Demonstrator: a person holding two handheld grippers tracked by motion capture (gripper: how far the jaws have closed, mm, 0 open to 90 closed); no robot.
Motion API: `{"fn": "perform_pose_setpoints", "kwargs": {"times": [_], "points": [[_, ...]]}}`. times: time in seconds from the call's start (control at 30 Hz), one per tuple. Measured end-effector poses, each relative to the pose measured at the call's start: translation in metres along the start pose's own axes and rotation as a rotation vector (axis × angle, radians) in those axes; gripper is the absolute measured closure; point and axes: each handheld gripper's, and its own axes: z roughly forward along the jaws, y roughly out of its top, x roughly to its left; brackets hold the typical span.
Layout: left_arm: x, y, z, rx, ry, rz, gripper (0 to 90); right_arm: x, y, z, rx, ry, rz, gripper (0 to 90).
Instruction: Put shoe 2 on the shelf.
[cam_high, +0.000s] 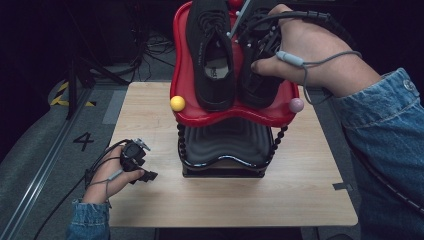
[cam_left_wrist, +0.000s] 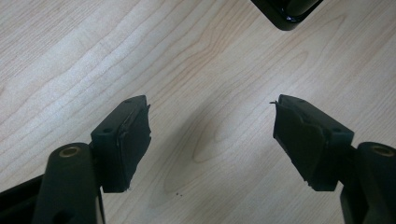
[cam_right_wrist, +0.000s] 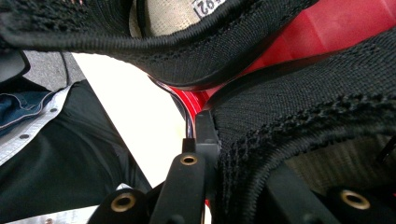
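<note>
Right claw (cam_high: 250, 47) clamping black knit shoe's (cam_high: 260, 82) collar on red plastic tray (cam_high: 230, 116) | left claw (cam_left_wrist: 210, 140) wide over pale wooden tabletop (cam_left_wrist: 196, 70) | second black shoe (cam_high: 212, 55) alongside.

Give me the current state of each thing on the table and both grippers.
Left gripper: open, empty, over bare table.
Right gripper: shut on the right shoe's collar.
Right shoe: upright on the red tray, gripped.
Left shoe: upright on the tray, untouched, beside the right one.
Red tray: top tier of the rack.
Black tray: lower tier, nothing on it.
</note>
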Motion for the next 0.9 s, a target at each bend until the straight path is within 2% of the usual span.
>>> {"fn": "perform_pose_setpoints", "kwargs": {"times": [0.07, 0.13, 0.43, 0.57, 0.63, 0.67, 0.83, 0.9], "points": [[0.000, 0.000, -0.001, 0.003, 0.007, 0.005, 27.6, 0.000, 0.000, 0.002, 0.012, 0.002, -0.006, 87.8], [-0.001, 0.000, 0.001, 0.004, -0.009, -0.007, 27.6, 0.000, -0.001, 0.005, 0.015, 0.000, -0.002, 87.9], [-0.002, 0.001, 0.002, 0.006, -0.009, -0.008, 27.4, 0.000, -0.001, 0.013, 0.026, 0.006, 0.000, 87.7], [-0.002, 0.001, 0.003, 0.011, -0.009, -0.010, 27.2, -0.002, -0.001, 0.012, 0.020, 0.020, 0.003, 85.3], [-0.002, 0.000, 0.003, 0.010, -0.008, -0.008, 27.2, -0.003, -0.002, 0.011, 0.027, 0.034, 0.008, 82.0], [0.000, 0.000, 0.003, 0.002, -0.004, -0.004, 27.2, -0.004, -0.002, 0.010, 0.014, 0.045, 0.005, 75.7], [0.000, -0.001, 0.005, 0.013, -0.011, -0.003, 27.0, -0.006, -0.004, 0.003, -0.013, 0.060, 0.030, 67.1], [0.000, -0.001, 0.005, 0.013, -0.011, -0.001, 27.0, -0.006, -0.004, 0.001, -0.019, 0.065, 0.032, 66.6]]}}
